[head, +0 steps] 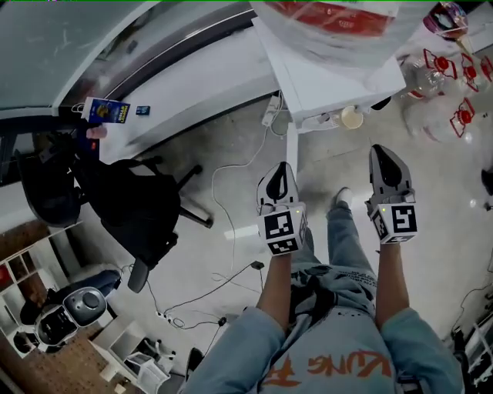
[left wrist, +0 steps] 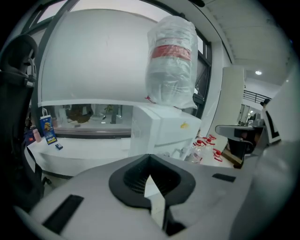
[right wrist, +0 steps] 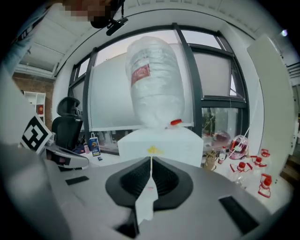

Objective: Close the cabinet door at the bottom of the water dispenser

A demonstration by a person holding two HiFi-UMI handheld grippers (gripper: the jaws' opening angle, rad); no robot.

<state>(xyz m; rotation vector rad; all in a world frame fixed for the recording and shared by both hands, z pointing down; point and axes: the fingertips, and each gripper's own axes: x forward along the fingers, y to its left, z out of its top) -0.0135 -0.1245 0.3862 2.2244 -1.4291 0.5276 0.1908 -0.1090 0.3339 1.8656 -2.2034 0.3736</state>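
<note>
The white water dispenser stands ahead of me with a plastic-wrapped bottle on top. It also fills the middle of the left gripper view as the dispenser and of the right gripper view as the dispenser. Its lower part and cabinet door are hidden in all views. A narrow white strip drops from its front left corner; I cannot tell what it is. My left gripper and right gripper are held side by side, short of the dispenser, pointing at it. Both the left gripper and the right gripper are shut and hold nothing.
A black office chair stands to my left beside a long white counter with a blue bag on it. Cables trail over the floor. Several empty bottles with red handles lie right of the dispenser.
</note>
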